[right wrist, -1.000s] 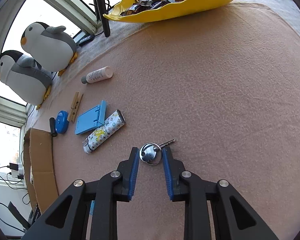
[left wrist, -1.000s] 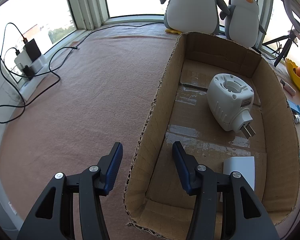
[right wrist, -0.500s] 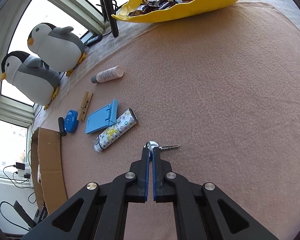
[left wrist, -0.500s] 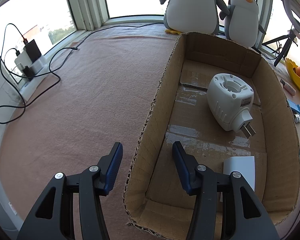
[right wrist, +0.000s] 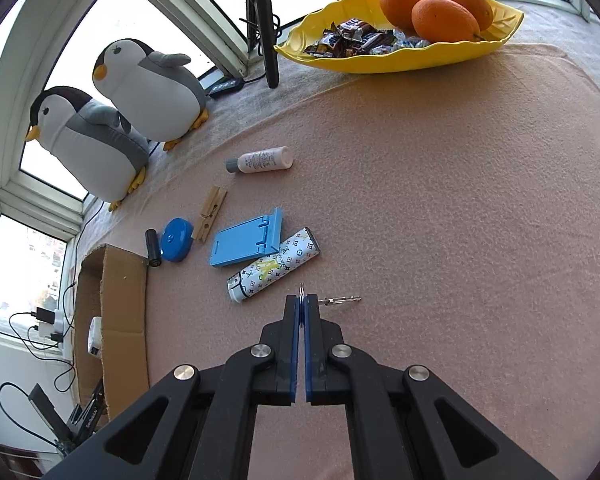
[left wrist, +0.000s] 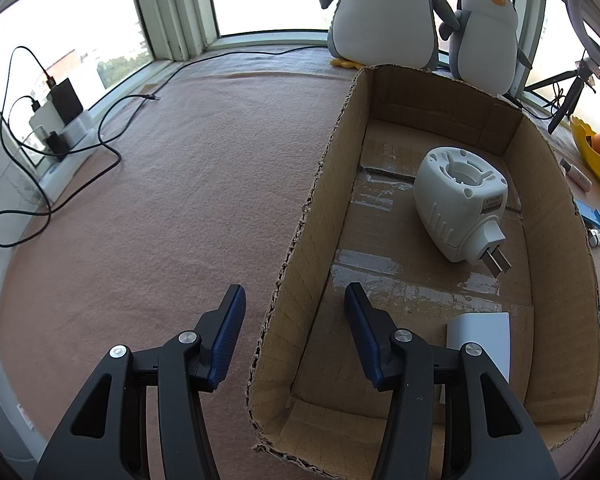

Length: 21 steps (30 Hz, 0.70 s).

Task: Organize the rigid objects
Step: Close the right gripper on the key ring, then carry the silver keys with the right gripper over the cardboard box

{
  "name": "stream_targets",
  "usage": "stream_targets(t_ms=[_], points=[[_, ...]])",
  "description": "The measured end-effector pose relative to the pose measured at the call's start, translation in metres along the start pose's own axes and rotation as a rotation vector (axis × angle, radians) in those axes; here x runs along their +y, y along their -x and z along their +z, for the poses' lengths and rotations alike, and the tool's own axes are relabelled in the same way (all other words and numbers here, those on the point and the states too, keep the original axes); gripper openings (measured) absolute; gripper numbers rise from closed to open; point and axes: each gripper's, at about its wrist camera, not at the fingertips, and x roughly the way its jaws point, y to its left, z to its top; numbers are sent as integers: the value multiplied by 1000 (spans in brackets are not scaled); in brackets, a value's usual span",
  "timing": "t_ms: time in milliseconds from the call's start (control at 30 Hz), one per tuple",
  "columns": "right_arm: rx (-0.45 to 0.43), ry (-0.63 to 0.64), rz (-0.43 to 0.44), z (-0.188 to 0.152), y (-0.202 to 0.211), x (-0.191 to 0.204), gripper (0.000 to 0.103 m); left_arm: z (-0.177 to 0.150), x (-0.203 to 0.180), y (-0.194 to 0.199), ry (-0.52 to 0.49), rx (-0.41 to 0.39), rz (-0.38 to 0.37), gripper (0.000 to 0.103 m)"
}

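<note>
My right gripper (right wrist: 301, 300) is shut on the ring of a small metal key (right wrist: 339, 301), which sticks out to the right just above the pink cloth. Beyond it lie a patterned tube (right wrist: 274, 265), a blue phone stand (right wrist: 246, 243), a wooden clothespin (right wrist: 209, 214), a blue round case (right wrist: 175, 240), a black cylinder (right wrist: 153, 248) and a white bottle (right wrist: 260, 160). My left gripper (left wrist: 292, 322) is open and straddles the left wall of the cardboard box (left wrist: 296, 240). The box holds a white plug-in device (left wrist: 458, 204) and a white block (left wrist: 480, 330).
A yellow tray (right wrist: 400, 62) with oranges and sweets stands at the far right. Two plush penguins (right wrist: 116, 116) sit by the window, with a black tripod leg (right wrist: 266, 36) near them. Cables and chargers (left wrist: 56, 120) lie along the left sill.
My right gripper closed on the key ring and lifted it slightly off the cloth, pulling back a little. The left gripper has not moved.
</note>
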Motion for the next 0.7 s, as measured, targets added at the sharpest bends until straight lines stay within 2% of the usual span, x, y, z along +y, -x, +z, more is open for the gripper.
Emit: stream_targets(t_ms=[167, 433, 700], points=[[-6, 65, 61, -7, 13, 35, 2, 0, 0, 0, 0, 0, 0, 51], [-4, 227, 183, -28, 28, 114, 2, 0, 1, 0, 3, 0, -2, 51], [49, 364, 260, -54, 17, 179, 2, 0, 1, 0, 5, -1, -4, 51]])
